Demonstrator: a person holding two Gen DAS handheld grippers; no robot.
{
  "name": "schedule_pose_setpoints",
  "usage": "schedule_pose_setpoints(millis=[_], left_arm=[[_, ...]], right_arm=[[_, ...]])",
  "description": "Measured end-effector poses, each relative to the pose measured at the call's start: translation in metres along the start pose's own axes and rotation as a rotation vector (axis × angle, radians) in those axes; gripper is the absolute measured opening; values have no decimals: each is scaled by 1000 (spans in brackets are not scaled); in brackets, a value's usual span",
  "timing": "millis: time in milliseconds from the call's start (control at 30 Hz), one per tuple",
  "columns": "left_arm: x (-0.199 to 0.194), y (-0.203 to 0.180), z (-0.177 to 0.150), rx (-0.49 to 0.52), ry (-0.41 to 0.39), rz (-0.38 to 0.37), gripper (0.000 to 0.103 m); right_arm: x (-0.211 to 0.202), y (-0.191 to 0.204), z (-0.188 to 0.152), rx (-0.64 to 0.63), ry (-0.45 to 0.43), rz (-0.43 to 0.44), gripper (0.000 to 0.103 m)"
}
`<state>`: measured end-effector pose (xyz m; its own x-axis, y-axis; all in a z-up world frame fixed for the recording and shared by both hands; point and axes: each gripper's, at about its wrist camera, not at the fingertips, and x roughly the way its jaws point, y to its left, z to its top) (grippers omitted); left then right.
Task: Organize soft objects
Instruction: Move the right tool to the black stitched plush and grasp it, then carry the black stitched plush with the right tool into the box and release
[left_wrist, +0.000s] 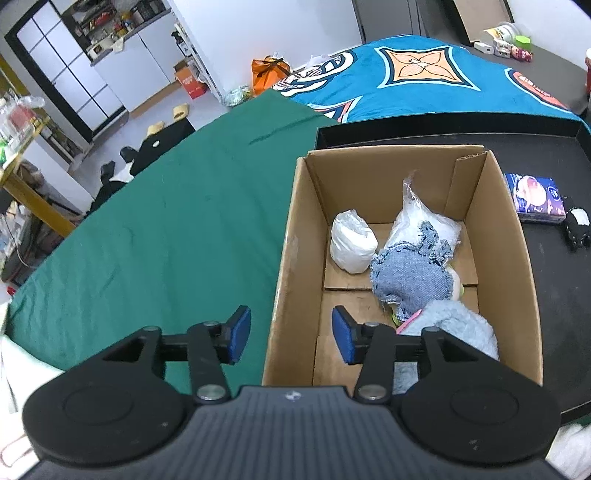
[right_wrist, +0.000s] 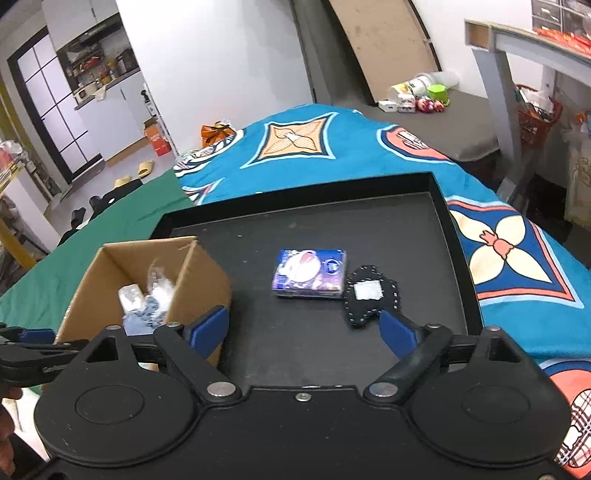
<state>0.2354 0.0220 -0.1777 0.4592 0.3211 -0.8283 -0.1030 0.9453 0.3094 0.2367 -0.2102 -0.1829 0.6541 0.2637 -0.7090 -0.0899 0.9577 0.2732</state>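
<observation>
A cardboard box (left_wrist: 295, 236) (right_wrist: 201, 280) stands at the left end of a black tray (right_wrist: 369, 229). It holds a white roll (left_wrist: 351, 242), a clear bag of white stuffing (left_wrist: 424, 218), a denim piece (left_wrist: 410, 277) and a light blue fluffy item (left_wrist: 454, 325). A blue tissue pack (right_wrist: 309, 273) (left_wrist: 535, 197) and a small black fabric piece with a white patch (right_wrist: 367, 295) (left_wrist: 576, 225) lie on the tray. My left gripper (left_wrist: 291, 338) is open and empty over the box's near left wall. My right gripper (right_wrist: 303, 330) is open and empty above the tray, just short of the black piece.
The tray rests on a bed with a green sheet (left_wrist: 166, 229) and a blue patterned blanket (right_wrist: 517, 251). Slippers (right_wrist: 144, 170) and an orange box (right_wrist: 157, 140) are on the floor at the far left. A grey desk (right_wrist: 524, 48) stands at the right.
</observation>
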Motion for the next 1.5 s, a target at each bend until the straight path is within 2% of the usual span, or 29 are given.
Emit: schedule_pose_setpoints(millis=[233, 533, 767, 1133, 1267, 1300, 1400, 1500], left_arm=[[-1, -14, 2, 55, -15, 47, 53], [7, -38, 3, 154, 4, 100, 57], [11, -44, 6, 157, 21, 113, 63], [16, -52, 9, 170, 37, 142, 63], [16, -53, 9, 169, 39, 144, 63], [17, -53, 9, 167, 40, 143, 63], [17, -51, 10, 153, 44, 130, 64], [17, -47, 10, 138, 49, 118, 64]], right_arm=[[15, -19, 2, 17, 0, -16, 88], [43, -36, 8, 1, 41, -32, 79], [65, -42, 14, -30, 72, -57, 78], [97, -38, 16, -102, 133, -93, 78], [108, -39, 12, -145, 155, -110, 63], [107, -37, 10, -171, 145, -125, 54], [104, -39, 10, -194, 143, -146, 42], [97, -46, 11, -149, 153, -133, 39]])
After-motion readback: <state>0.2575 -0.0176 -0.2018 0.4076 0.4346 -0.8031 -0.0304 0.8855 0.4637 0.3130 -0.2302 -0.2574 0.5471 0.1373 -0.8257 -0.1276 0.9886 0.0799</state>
